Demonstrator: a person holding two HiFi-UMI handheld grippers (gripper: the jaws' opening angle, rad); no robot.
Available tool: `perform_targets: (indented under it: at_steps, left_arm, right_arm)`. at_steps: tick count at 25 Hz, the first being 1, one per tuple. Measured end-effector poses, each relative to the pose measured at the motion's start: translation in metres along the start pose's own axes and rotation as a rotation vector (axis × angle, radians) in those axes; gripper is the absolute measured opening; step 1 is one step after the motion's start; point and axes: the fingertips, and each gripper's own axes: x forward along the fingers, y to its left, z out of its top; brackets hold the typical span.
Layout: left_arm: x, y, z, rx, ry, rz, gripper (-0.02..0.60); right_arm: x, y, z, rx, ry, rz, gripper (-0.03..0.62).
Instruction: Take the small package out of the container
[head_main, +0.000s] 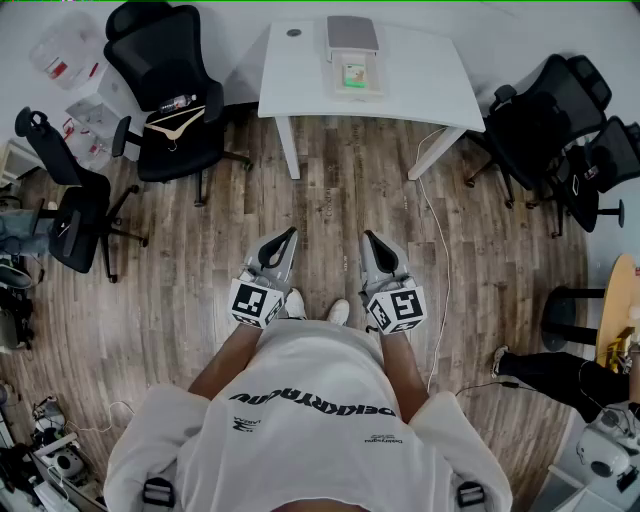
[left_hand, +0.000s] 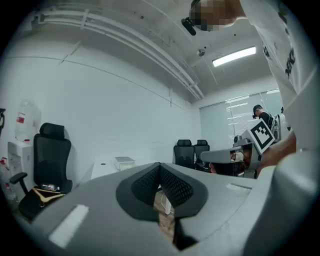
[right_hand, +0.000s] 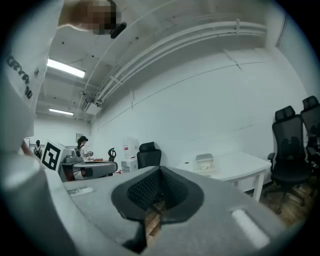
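While the ribbed black jaws of the left gripper (head_main: 288, 236) and right gripper (head_main: 368, 238) are pressed together on nothing, the small green package (head_main: 354, 74) is seen far ahead of them, inside a rectangular container (head_main: 377, 86) on the white table (head_main: 300, 80).

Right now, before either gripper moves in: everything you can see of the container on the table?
The container is a pale rectangular box, plastic by its look, sitting flat on the white table near the middle of its far edge. A grey panel, perhaps its lid, covers its far end. The near end is open and holds a small package with green and orange print. Only the table touches it from outside.
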Motion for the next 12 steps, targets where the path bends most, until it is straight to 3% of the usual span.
perform_targets:
  at_steps: [12]
  left_arm:
    - [0.018, -0.021, 0.0, 0.007, 0.01, 0.017, 0.002]
  right_arm:
    - [-0.01, -0.027, 0.005, 0.026, -0.023, 0.005, 0.0]
